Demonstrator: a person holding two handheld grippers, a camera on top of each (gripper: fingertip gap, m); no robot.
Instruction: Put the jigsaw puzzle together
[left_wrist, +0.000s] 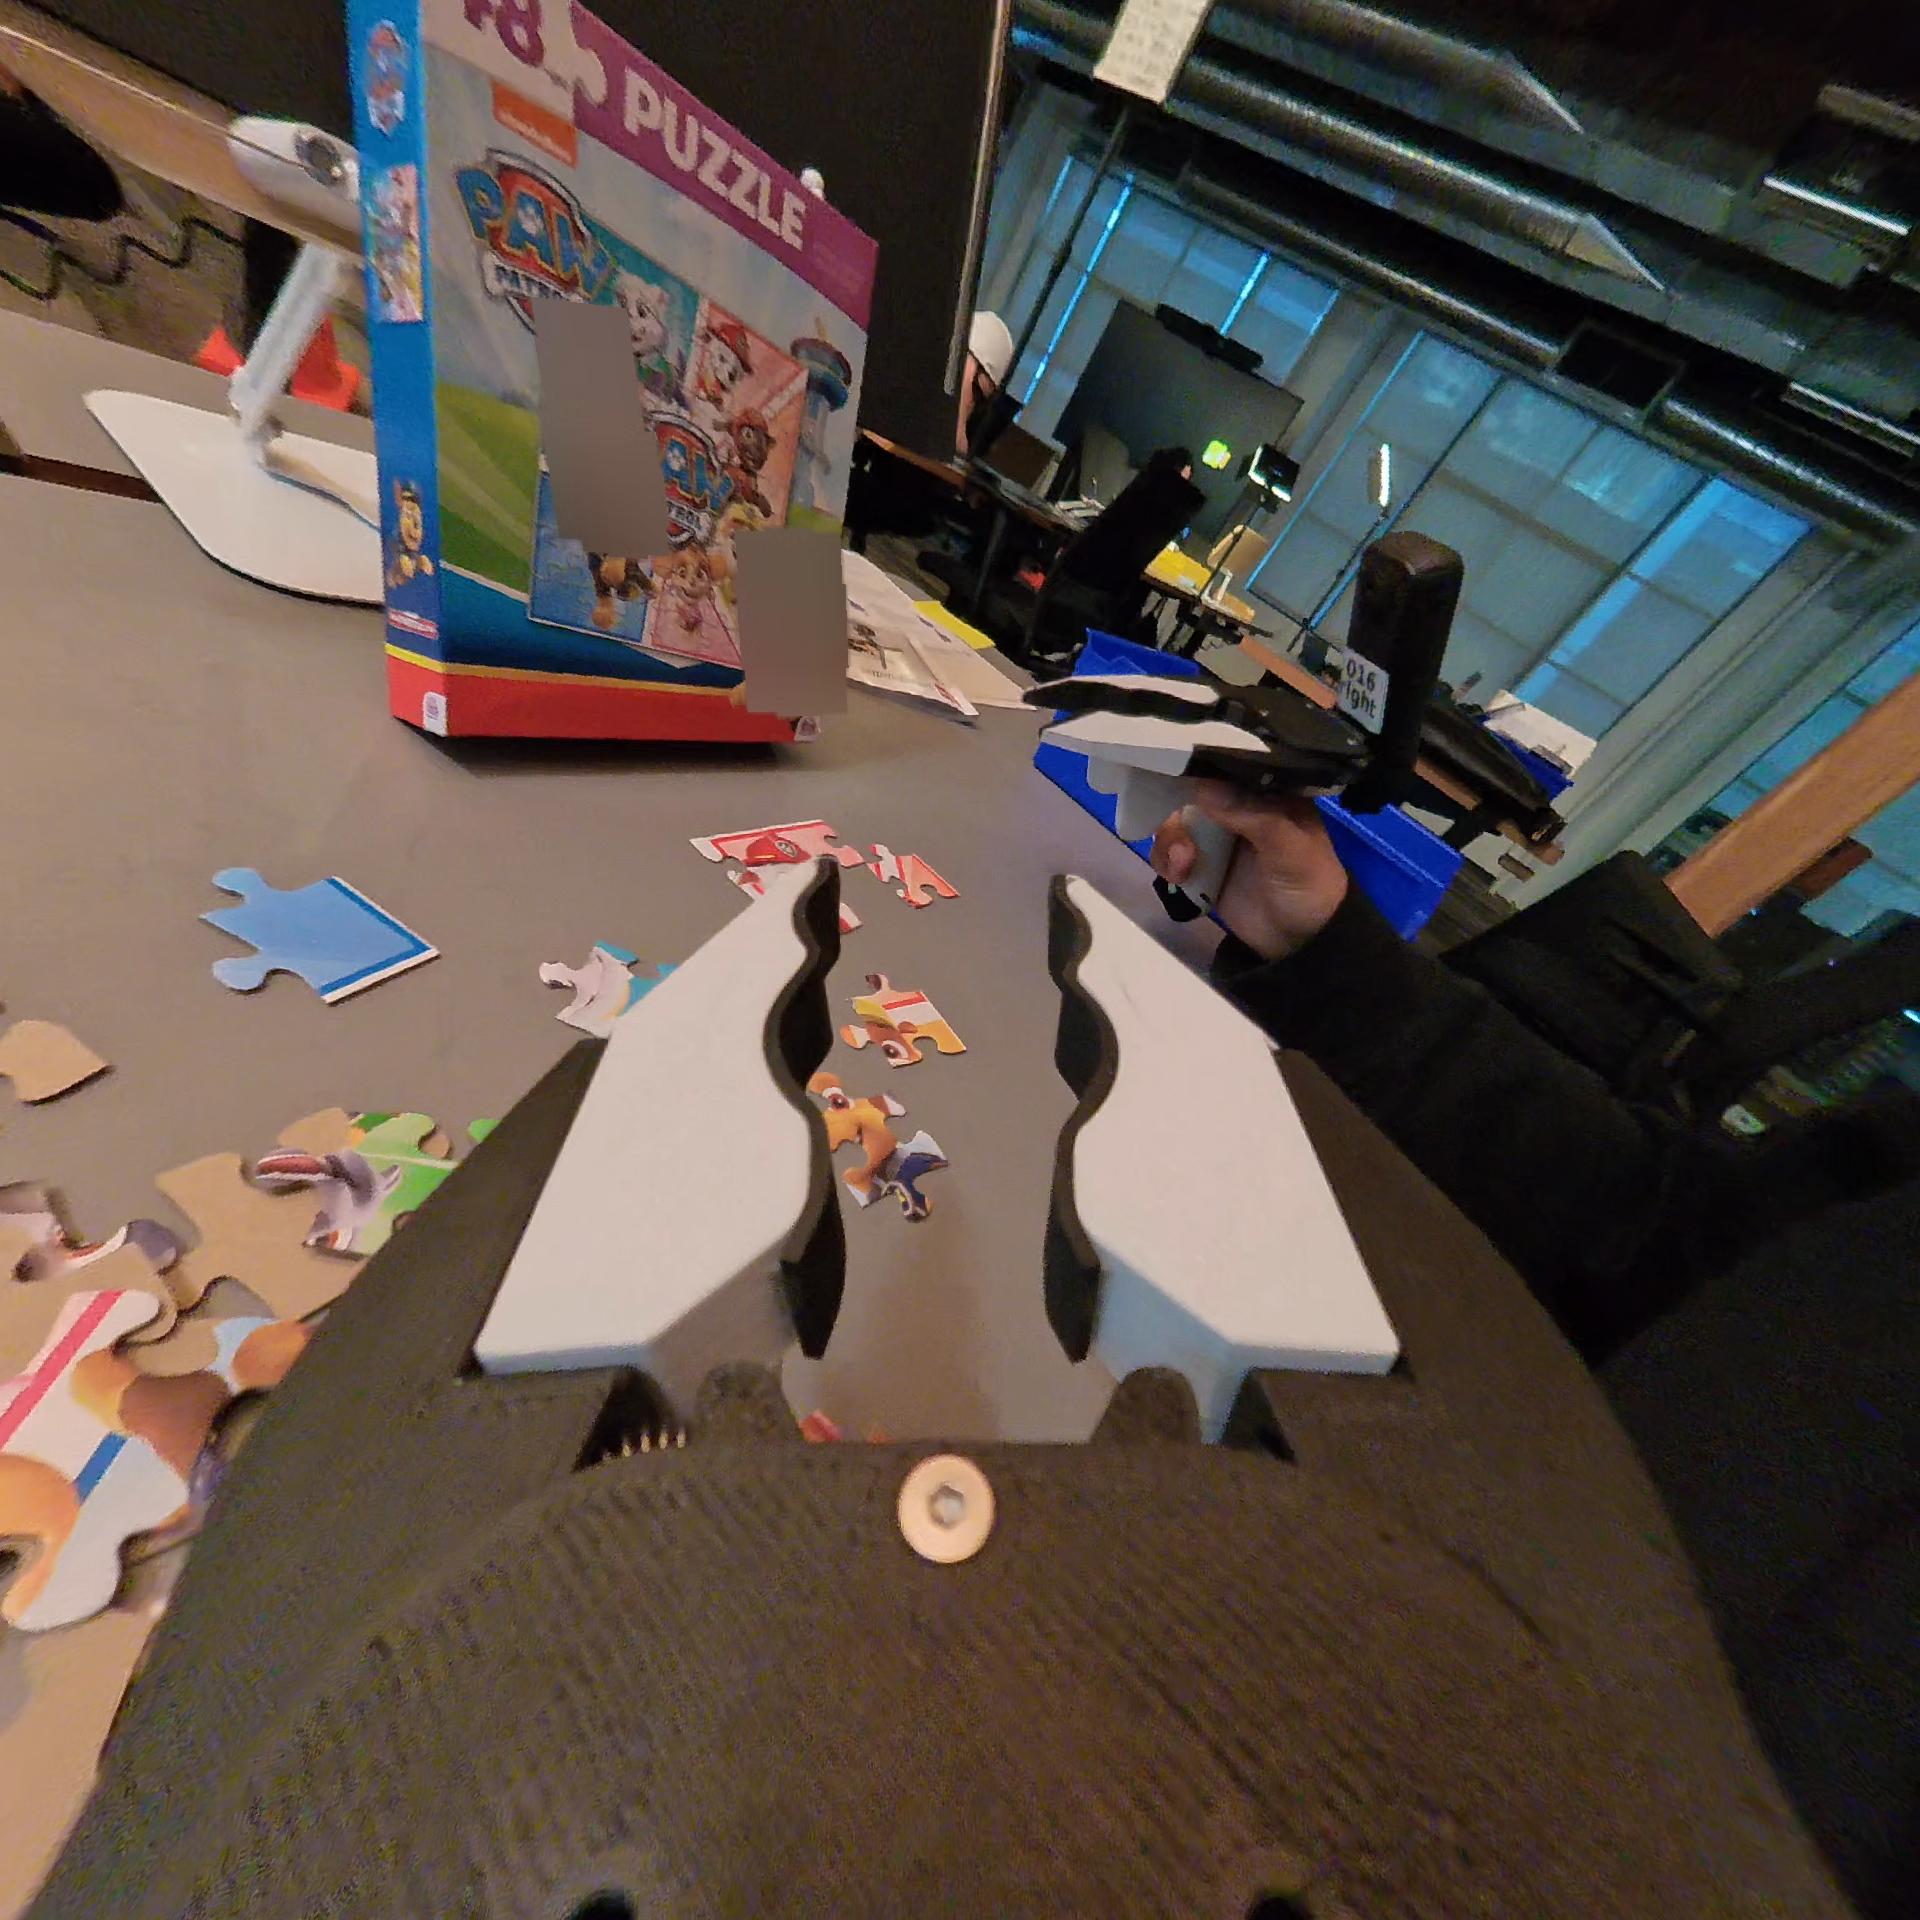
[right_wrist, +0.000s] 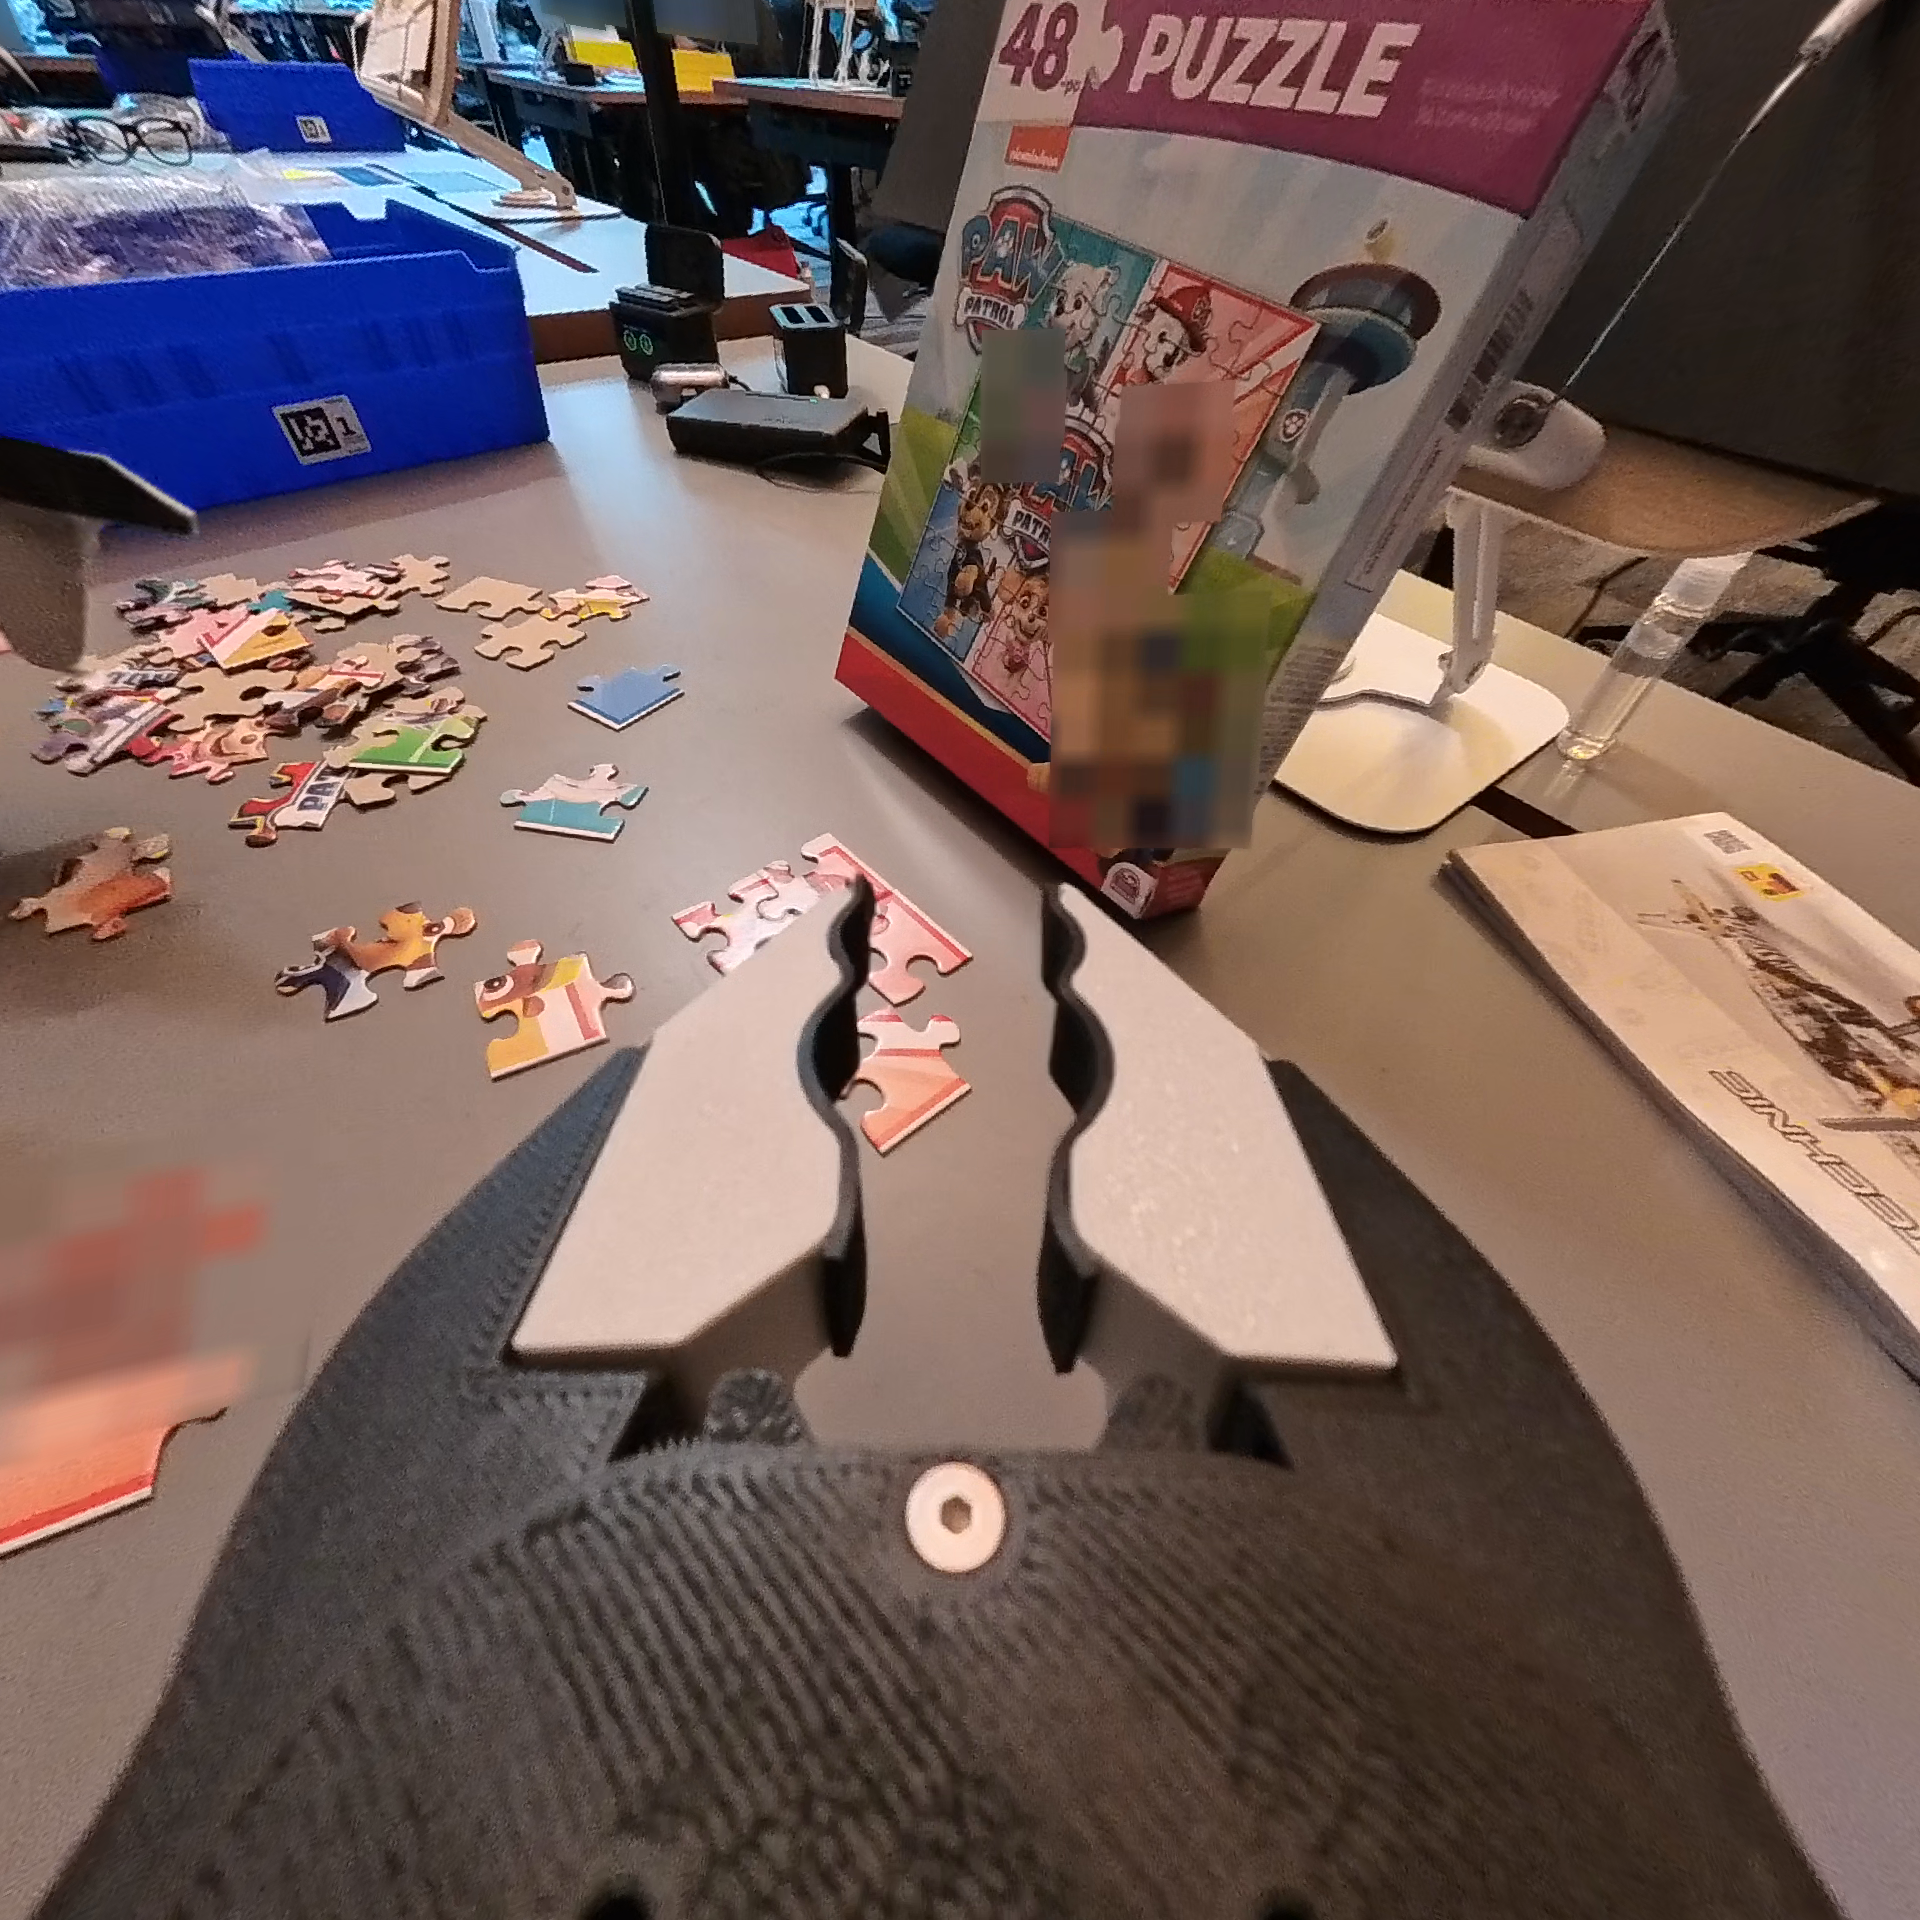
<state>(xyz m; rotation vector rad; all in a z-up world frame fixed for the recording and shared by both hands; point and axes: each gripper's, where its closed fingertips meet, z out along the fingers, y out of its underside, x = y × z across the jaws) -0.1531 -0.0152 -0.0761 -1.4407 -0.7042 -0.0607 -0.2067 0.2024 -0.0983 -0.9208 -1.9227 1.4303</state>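
- Left wrist view — my left gripper (left_wrist: 943, 883) open, nothing held, above loose puzzle pieces (left_wrist: 902, 1023) mid-table (left_wrist: 582, 800).
- My right gripper (right_wrist: 954, 902) open, bare, over red-pink pieces (right_wrist: 914, 1081) beside the puzzle box (right_wrist: 1226, 436).

Matt grey table (right_wrist: 727, 540), glossy cardboard puzzle box (right_wrist: 1226, 312), card pieces (right_wrist: 540, 1003); ribbed matt plastic claw (right_wrist: 951, 935)
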